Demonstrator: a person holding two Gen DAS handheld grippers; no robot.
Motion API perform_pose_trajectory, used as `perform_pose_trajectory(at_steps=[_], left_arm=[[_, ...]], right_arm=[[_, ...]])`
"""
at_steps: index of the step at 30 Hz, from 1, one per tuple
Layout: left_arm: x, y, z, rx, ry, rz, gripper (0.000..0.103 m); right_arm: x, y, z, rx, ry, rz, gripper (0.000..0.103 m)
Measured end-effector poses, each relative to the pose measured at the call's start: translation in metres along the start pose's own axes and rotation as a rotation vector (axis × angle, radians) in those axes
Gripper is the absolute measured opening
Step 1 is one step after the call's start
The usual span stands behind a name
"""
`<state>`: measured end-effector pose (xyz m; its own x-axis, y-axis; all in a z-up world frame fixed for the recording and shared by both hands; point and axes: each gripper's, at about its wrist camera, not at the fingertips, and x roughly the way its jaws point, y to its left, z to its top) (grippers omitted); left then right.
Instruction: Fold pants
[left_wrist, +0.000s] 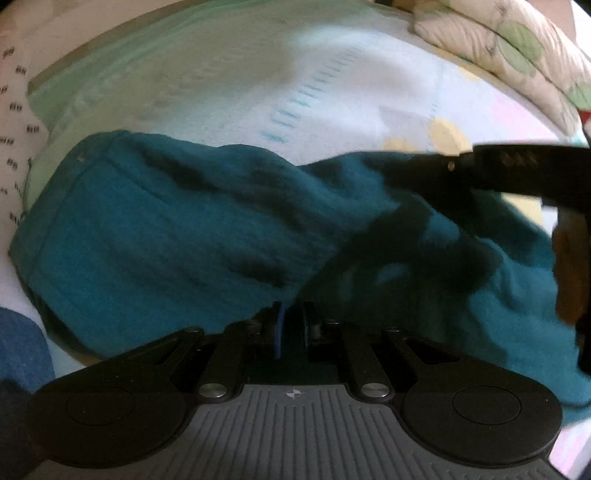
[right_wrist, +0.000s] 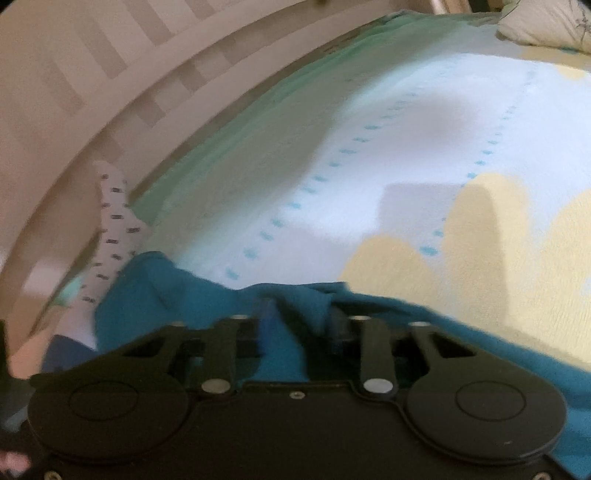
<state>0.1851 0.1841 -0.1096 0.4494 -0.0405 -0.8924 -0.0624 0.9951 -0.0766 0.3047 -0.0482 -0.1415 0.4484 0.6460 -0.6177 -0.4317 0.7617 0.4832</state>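
1. The left gripper (left_wrist: 291, 321) points steeply down at the bed, close over the teal pants (left_wrist: 155, 229).
2. Its fingers (left_wrist: 279, 334) stand almost together, a narrow gap with a fold of the teal cloth pinched between them.
3. The right gripper (right_wrist: 299, 325) slants down less steeply, pointing across the mattress toward the crib rail (right_wrist: 122, 92).
4. Its fingers (right_wrist: 338, 328) stand narrow, with a ridge of the pants (right_wrist: 295, 321) bunched up between them; blur hides whether both pads press the cloth.
5. In the left wrist view the right gripper (left_wrist: 424, 166) reaches in from the right edge, its tip at the far edge of the pants.
6. The pants lie crumpled on the bed sheet (left_wrist: 351, 85), a flatter part with a seam to the left, rumpled folds to the right.
7. A white cloth with small dark marks (right_wrist: 114, 225) lies at the sheet's left edge, touching the pants.
8. A quilted blanket (left_wrist: 517, 48) sits at the far right corner of the bed.
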Motion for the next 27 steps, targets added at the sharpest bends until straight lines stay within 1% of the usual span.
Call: perform_pose_trajectory(at_steps=[2, 3, 5, 10, 12, 14, 17, 18, 19, 22, 24, 26, 27], left_arm=[[0.0, -0.002, -0.003, 0.013, 0.0, -0.001, 0.011], [-0.001, -0.003, -0.005, 0.017, -0.001, -0.004, 0.011], [-0.003, -0.001, -0.008, 0.019, -0.005, -0.008, 0.011], [0.0, -0.006, -0.013, 0.03, -0.013, 0.005, 0.011], [0.0, -0.009, -0.013, 0.04, -0.015, 0.013, 0.011], [0.0, -0.009, -0.014, 0.045, -0.017, 0.015, 0.011], [-0.001, -0.008, -0.014, 0.037, -0.017, 0.01, 0.011], [0.001, -0.009, -0.014, 0.032, -0.016, 0.009, 0.011], [0.001, -0.008, -0.013, 0.028, -0.014, 0.009, 0.011], [0.001, -0.009, -0.013, 0.029, -0.013, 0.011, 0.011], [0.002, -0.009, -0.013, 0.037, -0.016, 0.015, 0.011], [0.003, -0.01, -0.013, 0.04, -0.018, 0.022, 0.011], [0.003, -0.011, -0.014, 0.041, -0.018, 0.025, 0.011]], right_arm=[[0.0, -0.01, 0.005, 0.062, -0.028, 0.006, 0.019], [0.0, -0.014, 0.007, 0.083, -0.039, 0.001, 0.015], [0.005, -0.02, 0.013, 0.106, -0.043, -0.019, 0.013], [0.027, -0.031, 0.018, 0.12, -0.013, -0.083, 0.013], [0.034, -0.032, 0.019, 0.106, 0.0, -0.107, 0.013], [0.037, -0.03, 0.019, 0.089, -0.007, -0.129, 0.012], [0.037, -0.032, 0.021, 0.106, -0.021, -0.143, 0.013], [0.035, -0.032, 0.022, 0.108, -0.038, -0.154, 0.019], [0.032, -0.033, 0.024, 0.116, -0.051, -0.166, 0.023], [0.014, -0.038, 0.029, 0.154, -0.091, -0.176, 0.023], [-0.001, -0.037, 0.032, 0.151, -0.102, -0.213, 0.024], [-0.019, -0.032, 0.034, 0.133, -0.097, -0.272, 0.034], [-0.029, -0.029, 0.033, 0.126, -0.1, -0.3, 0.043]])
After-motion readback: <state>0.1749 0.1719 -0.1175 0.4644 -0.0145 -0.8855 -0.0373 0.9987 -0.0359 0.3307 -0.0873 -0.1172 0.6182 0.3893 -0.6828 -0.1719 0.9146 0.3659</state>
